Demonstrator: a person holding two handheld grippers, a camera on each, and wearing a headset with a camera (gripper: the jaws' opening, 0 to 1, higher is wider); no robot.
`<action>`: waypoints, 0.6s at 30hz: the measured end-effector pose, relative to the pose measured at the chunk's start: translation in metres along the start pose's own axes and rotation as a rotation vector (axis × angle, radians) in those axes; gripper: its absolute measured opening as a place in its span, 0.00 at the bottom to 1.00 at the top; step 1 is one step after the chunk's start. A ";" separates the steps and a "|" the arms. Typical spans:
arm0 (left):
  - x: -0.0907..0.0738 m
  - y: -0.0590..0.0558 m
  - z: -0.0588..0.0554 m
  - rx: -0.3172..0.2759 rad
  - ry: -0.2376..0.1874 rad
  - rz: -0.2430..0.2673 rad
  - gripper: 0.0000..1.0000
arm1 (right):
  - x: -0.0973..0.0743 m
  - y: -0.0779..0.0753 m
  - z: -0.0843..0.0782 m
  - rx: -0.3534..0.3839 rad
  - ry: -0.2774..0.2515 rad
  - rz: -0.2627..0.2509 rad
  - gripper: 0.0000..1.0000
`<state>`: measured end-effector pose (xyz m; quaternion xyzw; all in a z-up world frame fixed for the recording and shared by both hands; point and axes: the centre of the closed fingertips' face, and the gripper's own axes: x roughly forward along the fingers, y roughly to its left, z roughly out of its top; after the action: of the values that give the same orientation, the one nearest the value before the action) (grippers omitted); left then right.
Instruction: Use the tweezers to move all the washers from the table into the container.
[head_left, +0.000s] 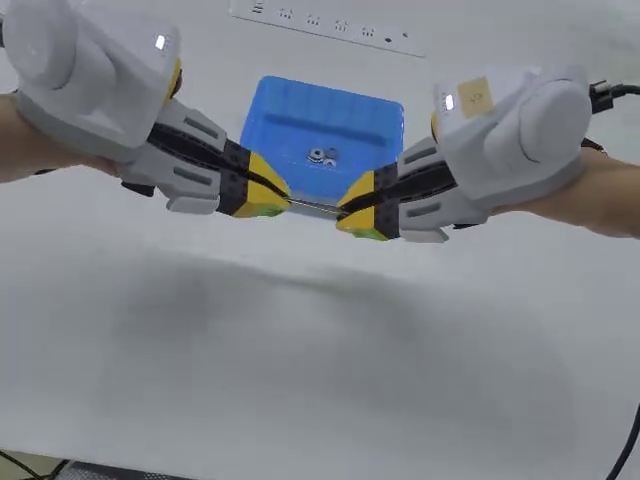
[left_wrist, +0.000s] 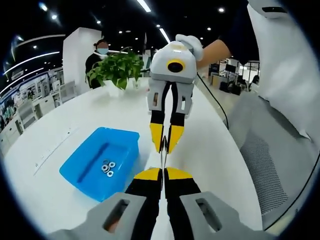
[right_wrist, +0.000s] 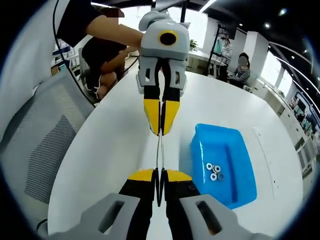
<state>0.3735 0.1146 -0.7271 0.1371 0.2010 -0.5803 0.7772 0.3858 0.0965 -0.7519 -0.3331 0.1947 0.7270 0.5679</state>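
Blue container (head_left: 290, 110), washers (head_left: 322, 155) inside, behind tweezers (head_left: 312, 206); power strip (head_left: 325, 25) beyond.

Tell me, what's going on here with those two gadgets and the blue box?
A person holds a handheld tool in each hand. The left tongs and the right tongs point at each other, each shut on one end of a thin pair of tweezers, held over the white table. Just beyond them sits a blue container with a few washers lying in it.
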 end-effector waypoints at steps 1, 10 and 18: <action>0.002 0.001 -0.004 -0.014 -0.002 0.000 0.05 | 0.003 -0.001 -0.004 0.004 0.010 0.003 0.08; 0.010 0.000 -0.021 -0.068 0.031 -0.001 0.06 | 0.023 -0.005 -0.026 0.011 0.072 0.008 0.08; -0.003 -0.008 -0.018 -0.084 0.074 -0.008 0.06 | 0.030 -0.004 -0.034 0.030 0.094 0.009 0.08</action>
<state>0.3619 0.1229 -0.7408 0.1249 0.2542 -0.5690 0.7720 0.3947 0.0959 -0.7967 -0.3575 0.2338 0.7102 0.5596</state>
